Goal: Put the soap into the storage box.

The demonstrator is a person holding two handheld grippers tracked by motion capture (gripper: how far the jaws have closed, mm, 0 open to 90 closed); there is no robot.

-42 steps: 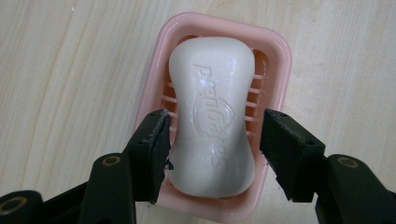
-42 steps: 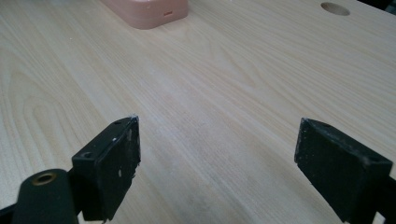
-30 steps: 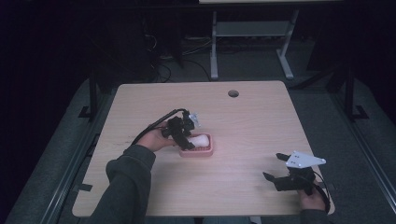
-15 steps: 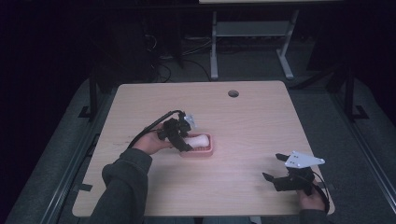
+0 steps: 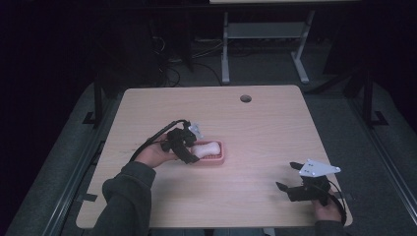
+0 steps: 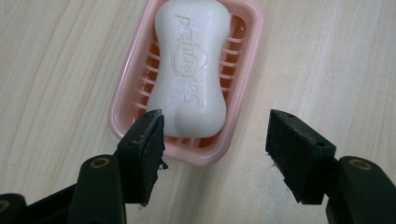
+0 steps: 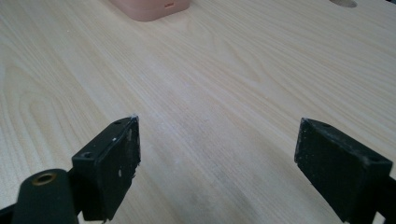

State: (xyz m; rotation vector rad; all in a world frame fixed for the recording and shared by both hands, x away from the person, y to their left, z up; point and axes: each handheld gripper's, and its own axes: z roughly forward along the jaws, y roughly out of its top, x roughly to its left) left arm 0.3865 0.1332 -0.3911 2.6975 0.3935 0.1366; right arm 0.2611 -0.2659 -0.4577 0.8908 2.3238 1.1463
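Note:
A white soap bar [image 6: 191,70] [image 5: 205,148] lies in a pink ribbed soap dish [image 6: 243,93] [image 5: 219,158] near the middle of the table. My left gripper [image 6: 215,140] [image 5: 189,147] hovers at the dish's near end, open, with its jaws standing either side of the soap's end and nothing held. At the table's front right, my right gripper [image 7: 217,158] [image 5: 287,177] rests open just above bare wood, far from the dish, whose edge [image 7: 149,7] shows at the top of the right gripper view.
The light wooden table [image 5: 265,128] has a round cable hole [image 5: 245,98] near its far edge. A metal frame [image 5: 260,34] stands on the dark floor behind the table.
My left gripper has shifted slightly left and nearer, drawing back from the soap, which stays in the dish. The right gripper has barely moved.

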